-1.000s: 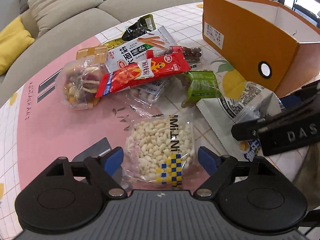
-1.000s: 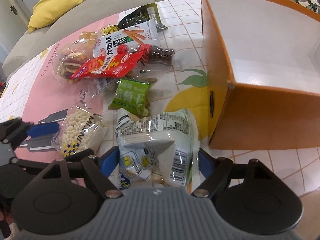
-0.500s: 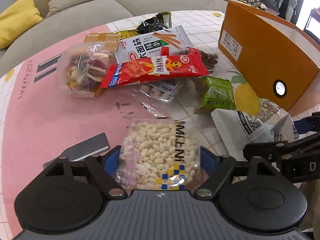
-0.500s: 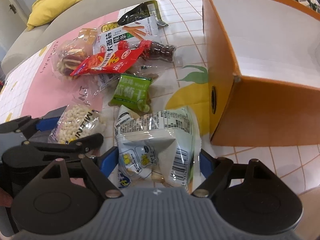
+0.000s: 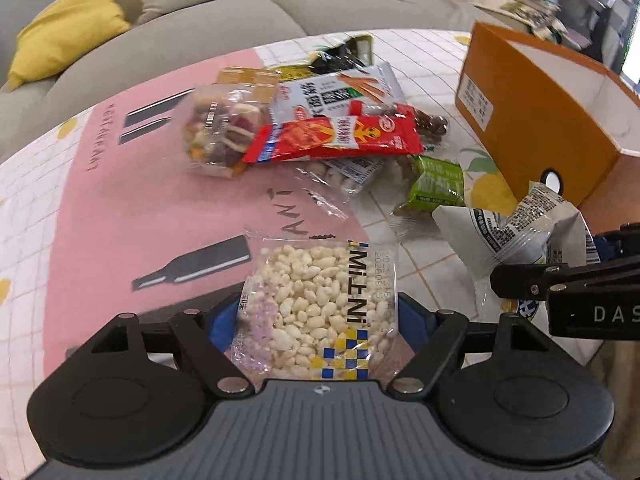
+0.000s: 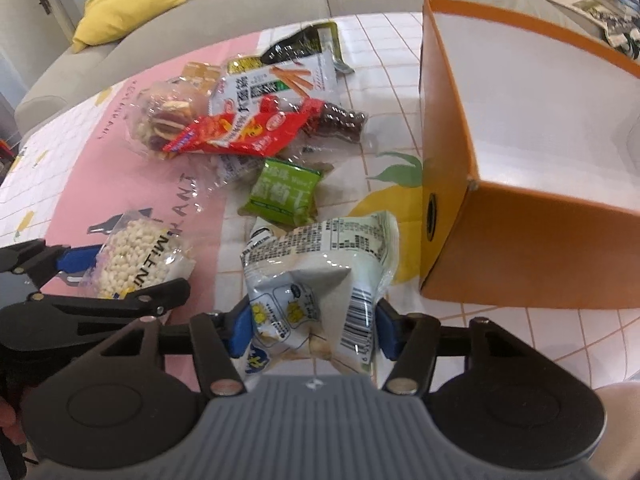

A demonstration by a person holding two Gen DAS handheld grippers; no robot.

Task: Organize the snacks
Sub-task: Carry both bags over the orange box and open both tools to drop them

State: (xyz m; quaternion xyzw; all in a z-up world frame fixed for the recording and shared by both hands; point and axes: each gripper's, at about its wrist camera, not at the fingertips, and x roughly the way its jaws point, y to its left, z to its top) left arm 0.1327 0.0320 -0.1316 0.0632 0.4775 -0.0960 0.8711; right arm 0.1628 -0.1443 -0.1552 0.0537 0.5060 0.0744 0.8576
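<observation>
Lifted a little since a moment ago: puffed-grain pack [image 5: 320,304] pinched in left hand-held gripper [image 5: 318,320], white snack bag [image 6: 316,292] pinched in right hand-held gripper [image 6: 314,330], both near the tabletop's [image 5: 120,208] front edge. Best carried level over the orange box [image 6: 520,160] rim at right, released inside. Loose snack pile [image 5: 320,132] mid-tabletop; grey sofa [image 5: 240,12] beyond.

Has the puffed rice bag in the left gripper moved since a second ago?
Yes. The left gripper has closed on the puffed rice bag and lifted it off the tablecloth, clear of the printed bottle it lay beside.
</observation>
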